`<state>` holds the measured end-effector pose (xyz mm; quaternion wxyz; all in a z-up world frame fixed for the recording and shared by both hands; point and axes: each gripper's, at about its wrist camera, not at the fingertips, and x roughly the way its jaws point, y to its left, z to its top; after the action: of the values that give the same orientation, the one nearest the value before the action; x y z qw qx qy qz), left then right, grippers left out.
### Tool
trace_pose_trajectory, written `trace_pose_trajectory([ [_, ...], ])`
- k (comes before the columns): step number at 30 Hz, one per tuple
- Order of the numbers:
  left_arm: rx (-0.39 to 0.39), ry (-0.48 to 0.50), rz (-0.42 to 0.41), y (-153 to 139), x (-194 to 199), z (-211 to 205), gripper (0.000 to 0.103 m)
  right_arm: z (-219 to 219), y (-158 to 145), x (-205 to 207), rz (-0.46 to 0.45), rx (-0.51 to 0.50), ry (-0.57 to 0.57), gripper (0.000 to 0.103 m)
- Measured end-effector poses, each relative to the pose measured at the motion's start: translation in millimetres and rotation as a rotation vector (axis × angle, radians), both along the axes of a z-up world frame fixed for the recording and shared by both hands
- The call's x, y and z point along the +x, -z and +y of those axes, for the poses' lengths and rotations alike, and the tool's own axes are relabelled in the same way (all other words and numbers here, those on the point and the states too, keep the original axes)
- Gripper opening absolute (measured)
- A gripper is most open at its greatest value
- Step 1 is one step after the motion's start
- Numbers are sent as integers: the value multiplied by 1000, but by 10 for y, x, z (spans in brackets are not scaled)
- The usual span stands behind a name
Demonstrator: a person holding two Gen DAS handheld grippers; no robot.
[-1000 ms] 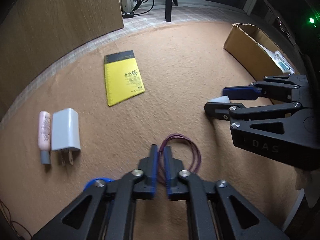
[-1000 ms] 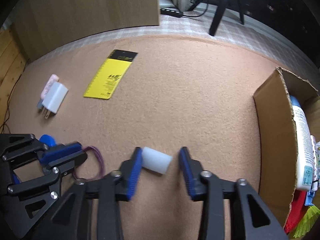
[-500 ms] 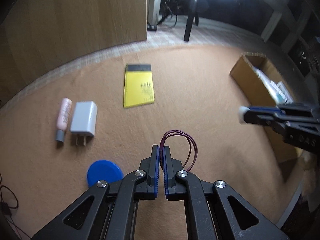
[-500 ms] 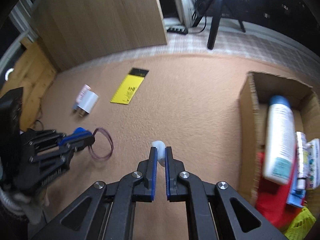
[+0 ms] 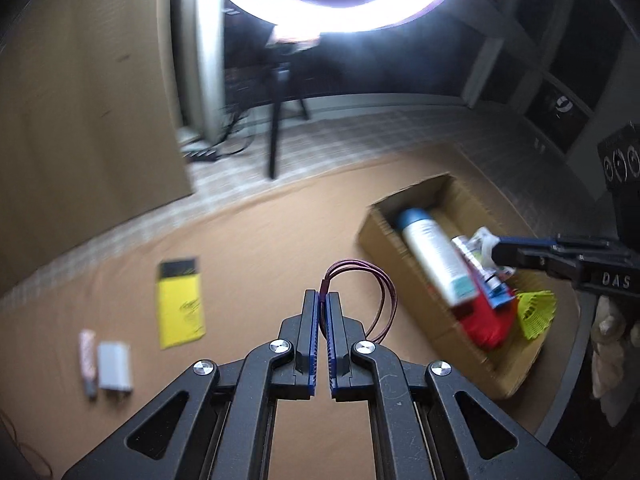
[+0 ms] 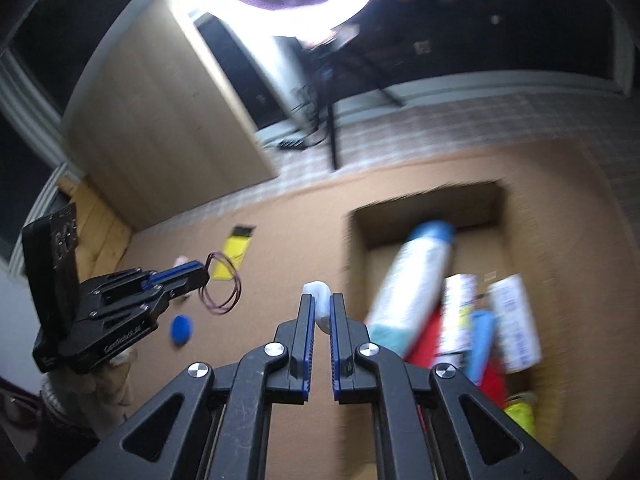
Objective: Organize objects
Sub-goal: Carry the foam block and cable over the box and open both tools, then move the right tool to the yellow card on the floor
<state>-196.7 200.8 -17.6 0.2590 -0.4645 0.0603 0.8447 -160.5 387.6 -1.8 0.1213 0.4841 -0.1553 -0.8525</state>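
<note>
- Both claws have risen off the tan mat since a second ago, each carrying its catch, and the cardboard box (image 5: 404, 256) now lies in full view below them.
- Left claw (image 5: 323, 300) points steeply down, its blue pads together on a loop of maroon cord (image 5: 384, 292) that hangs clear of the mat.
- Right claw (image 6: 320, 304) is tilted down too, near the box's left wall, its jaws having just closed on a small white plastic piece (image 6: 320, 300) that sticks out past the tips.
- A hand in a pale glove shows under the right claw's body at the edge of the left view.
- On the mat lie a yellow booklet (image 5: 181, 310), a white charger (image 5: 115, 365) touching a pink tube (image 5: 88, 362), and a blue disc (image 6: 182, 328).
- Inside the box a white bottle with a blue cap (image 6: 416, 272) lies slanted over red, blue and yellow items; blur makes these hard to name.
- A ring light (image 5: 344, 4) glares at the top and washes out what is behind it.
</note>
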Motion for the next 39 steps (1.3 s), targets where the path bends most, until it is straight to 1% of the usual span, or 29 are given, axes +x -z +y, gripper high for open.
trace_pose_trajectory([
  [4, 6, 60, 0, 13, -79, 487, 3, 391, 25, -50, -5, 24, 78, 7],
  [7, -1, 91, -5, 53, -161, 836, 3, 590, 77, -99, -15, 52, 119, 7],
  [12, -28, 115, -23, 186, -345, 1363, 3, 805, 176, -235, -37, 81, 148, 7],
  [17, -47, 113, -42, 321, -528, 1678, 3, 937, 288, -404, -60, 92, 150, 8],
  [18, -46, 116, -45, 338, -556, 1736, 4, 951, 302, -425, -63, 96, 148, 9],
  [20, -42, 120, -44, 356, -591, 1812, 4, 978, 332, -469, -71, 115, 160, 17],
  [21, -38, 126, -45, 360, -605, 1849, 10, 1004, 338, -480, -71, 114, 168, 26],
  [22, -39, 127, -49, 366, -619, 1868, 21, 1033, 340, -482, -72, 102, 171, 32],
  [23, -35, 123, -50, 358, -627, 1869, 24, 1050, 339, -489, -71, 93, 178, 32],
  [24, -24, 120, -47, 342, -623, 1855, 25, 1071, 336, -485, -70, 87, 186, 32],
  [30, 2, 86, -54, 295, -580, 1637, 25, 1103, 262, -409, -58, 69, 205, 33],
  [32, 1, 81, -52, 273, -527, 1537, 25, 1060, 230, -385, -54, 63, 203, 36],
  [34, -6, 74, -38, 242, -440, 1391, 25, 991, 202, -357, -47, 55, 196, 38],
  [39, -14, 32, -17, 183, -224, 919, 25, 743, 164, -319, -34, 42, 180, 39],
])
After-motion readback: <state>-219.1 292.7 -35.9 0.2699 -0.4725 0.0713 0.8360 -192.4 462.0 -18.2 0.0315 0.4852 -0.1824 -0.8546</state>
